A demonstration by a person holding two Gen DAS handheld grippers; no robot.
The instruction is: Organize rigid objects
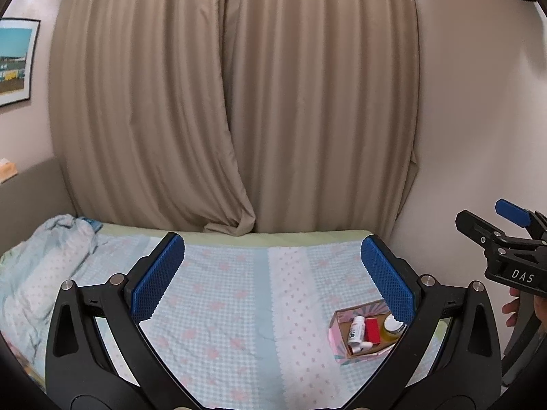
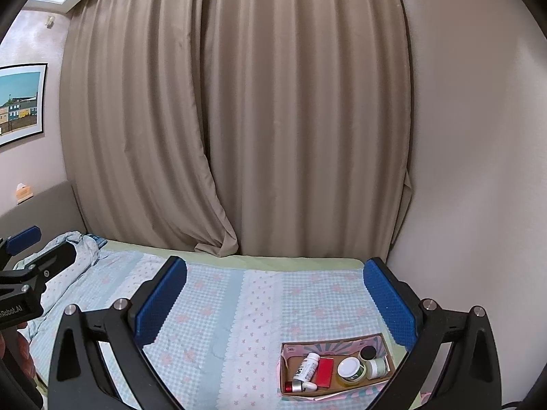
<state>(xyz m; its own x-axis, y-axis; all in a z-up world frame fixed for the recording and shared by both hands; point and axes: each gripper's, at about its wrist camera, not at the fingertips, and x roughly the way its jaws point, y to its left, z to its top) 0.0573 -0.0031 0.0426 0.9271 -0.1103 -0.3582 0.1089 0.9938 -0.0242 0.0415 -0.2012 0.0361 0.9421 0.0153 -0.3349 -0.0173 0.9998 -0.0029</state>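
Tongs level, spread, above bed.

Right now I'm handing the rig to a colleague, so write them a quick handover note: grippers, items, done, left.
Left gripper: open, empty, held above the bed.
Right gripper: open, empty, also above the bed.
Items: all in the box on the bed's right side: white bottle, red pack, white-lidded jar, black-lidded jar, small jar, small red-and-silver tube.
Done: everything visible is already boxed.
Left: nothing loose in view on the bedspread; check outside the frame.
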